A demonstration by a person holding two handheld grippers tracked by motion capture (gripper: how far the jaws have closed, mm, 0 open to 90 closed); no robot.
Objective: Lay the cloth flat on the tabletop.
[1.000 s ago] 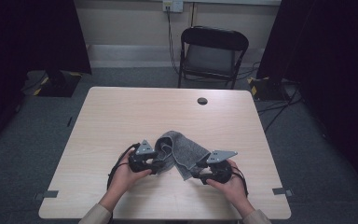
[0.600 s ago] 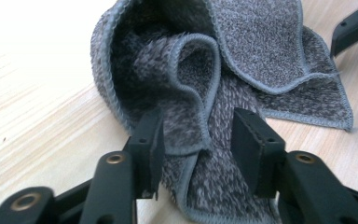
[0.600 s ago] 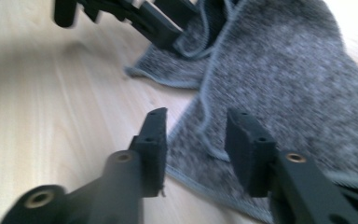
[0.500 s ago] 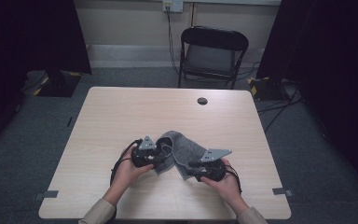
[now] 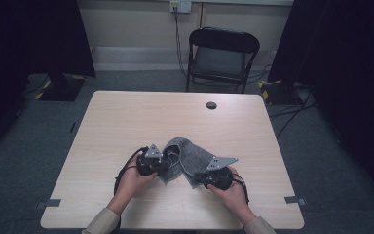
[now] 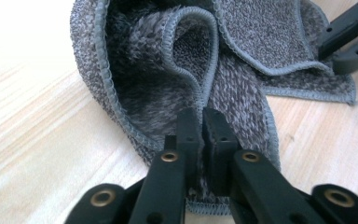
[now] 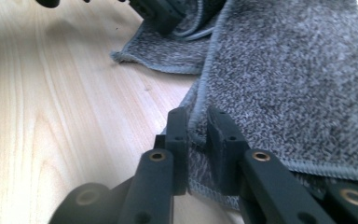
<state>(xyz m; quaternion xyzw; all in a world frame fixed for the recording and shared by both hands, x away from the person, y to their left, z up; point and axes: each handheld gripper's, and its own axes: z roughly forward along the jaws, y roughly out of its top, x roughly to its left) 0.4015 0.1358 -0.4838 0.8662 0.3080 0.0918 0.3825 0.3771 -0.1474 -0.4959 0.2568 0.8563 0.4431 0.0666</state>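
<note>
The grey towel (image 5: 187, 158) lies rumpled on the near half of the tabletop (image 5: 126, 122); it looks soft, light and floppy, so a stitched hem gives the surest hold. The left claw (image 6: 200, 122) has just been closing and pinches a raised fold. The right claw (image 7: 196, 122), low and level, has just closed on the hem, both hands resting close together.

A pale wooden bench (image 5: 126, 122) with a small round black cap (image 5: 211, 105) stands on grey carpet (image 5: 321, 146), a black folding chair (image 5: 222, 57) behind it against a cream wall (image 5: 126, 24) with a socket (image 5: 180, 6), dark curtains (image 5: 29, 39) hanging either side.
</note>
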